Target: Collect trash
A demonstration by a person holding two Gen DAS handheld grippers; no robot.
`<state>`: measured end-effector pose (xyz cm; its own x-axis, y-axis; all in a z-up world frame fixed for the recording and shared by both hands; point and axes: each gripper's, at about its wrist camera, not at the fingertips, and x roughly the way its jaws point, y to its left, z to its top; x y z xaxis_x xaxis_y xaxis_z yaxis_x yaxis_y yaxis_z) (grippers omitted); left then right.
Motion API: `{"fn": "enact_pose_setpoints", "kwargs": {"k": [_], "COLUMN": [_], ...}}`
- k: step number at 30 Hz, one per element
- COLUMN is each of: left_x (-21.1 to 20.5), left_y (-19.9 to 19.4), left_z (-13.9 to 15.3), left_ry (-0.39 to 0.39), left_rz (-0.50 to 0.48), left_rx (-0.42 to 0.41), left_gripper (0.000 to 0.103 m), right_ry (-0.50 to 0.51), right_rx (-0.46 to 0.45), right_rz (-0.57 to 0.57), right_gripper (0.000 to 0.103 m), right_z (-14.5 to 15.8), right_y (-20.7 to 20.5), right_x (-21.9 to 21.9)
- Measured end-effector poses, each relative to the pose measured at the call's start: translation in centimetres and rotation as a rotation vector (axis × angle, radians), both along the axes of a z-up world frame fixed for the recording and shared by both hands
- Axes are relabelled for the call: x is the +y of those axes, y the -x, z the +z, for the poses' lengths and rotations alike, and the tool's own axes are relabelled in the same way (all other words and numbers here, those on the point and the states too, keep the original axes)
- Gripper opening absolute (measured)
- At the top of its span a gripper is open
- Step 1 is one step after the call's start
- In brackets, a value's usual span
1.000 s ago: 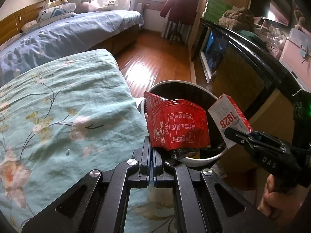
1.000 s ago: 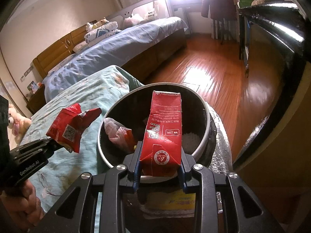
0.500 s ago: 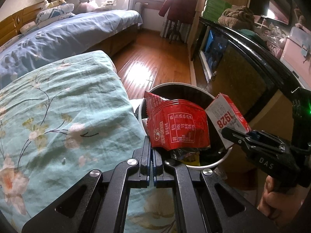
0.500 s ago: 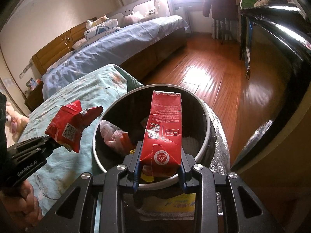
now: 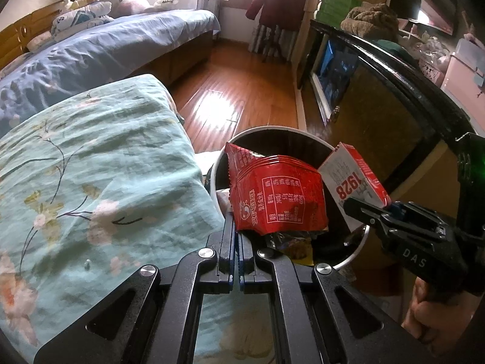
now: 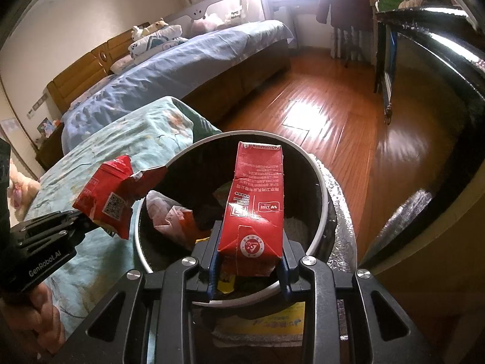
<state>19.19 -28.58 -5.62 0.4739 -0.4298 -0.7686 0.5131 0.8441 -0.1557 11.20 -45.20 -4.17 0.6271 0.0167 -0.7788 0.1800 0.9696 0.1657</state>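
Note:
My left gripper (image 5: 236, 236) is shut on a red snack wrapper (image 5: 277, 192) and holds it over the near rim of a round trash bin (image 5: 269, 130). My right gripper (image 6: 250, 242) is shut on a red milk carton (image 6: 257, 200) and holds it upright above the open bin (image 6: 322, 188). The carton also shows in the left wrist view (image 5: 353, 179), and the wrapper in the right wrist view (image 6: 112, 194). Inside the bin lie a pink-white bag (image 6: 163, 212) and other scraps.
A bed with a teal floral cover (image 5: 91, 176) lies left of the bin. A blue-covered bed (image 6: 188, 66) stands behind. A dark cabinet (image 5: 379, 97) runs along the right. Wooden floor (image 6: 318, 106) stretches beyond. Silver foil (image 6: 341, 221) wraps the bin's right side.
Both grippers have drawn slightly closer over the bin, each still holding its item. The bin looks larger and lower in both views.

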Motion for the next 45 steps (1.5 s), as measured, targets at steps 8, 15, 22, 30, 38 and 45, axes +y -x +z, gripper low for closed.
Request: {"fn": "enact_pose_setpoints", "kwargs": {"k": [8, 15, 22, 30, 38, 45], "left_x": [-0.8, -1.3, 0.2, 3.5, 7.5, 11.0], "left_y": [-0.5, -0.6, -0.1, 1.4, 4.0, 6.6], "left_z": [-0.1, 0.0, 0.5, 0.7, 1.5, 1.8], "left_ry": [-0.007, -0.02, -0.002, 0.039, 0.084, 0.095], "left_rz": [-0.009, -0.013, 0.018, 0.065, 0.111, 0.16], "left_rx": [0.01, 0.011, 0.001, 0.007, -0.02, -0.049], "left_gripper": [0.001, 0.012, 0.031, 0.031, 0.031, 0.037], "right_ry": [-0.009, -0.027, -0.043, -0.076, -0.117, -0.142], "right_rx": [0.016, 0.017, -0.002, -0.029, -0.065, -0.102], "right_rz": [-0.011, -0.021, -0.042, -0.048, -0.039, -0.02], "right_gripper": [0.031, 0.034, 0.04, 0.049, 0.059, 0.073], "right_z": [-0.3, -0.1, 0.6, 1.4, 2.3, 2.6], "right_y": [-0.4, -0.7, 0.0, 1.8, 3.8, 5.6], "right_x": [-0.4, -0.8, -1.1, -0.1, 2.4, 5.5]}}
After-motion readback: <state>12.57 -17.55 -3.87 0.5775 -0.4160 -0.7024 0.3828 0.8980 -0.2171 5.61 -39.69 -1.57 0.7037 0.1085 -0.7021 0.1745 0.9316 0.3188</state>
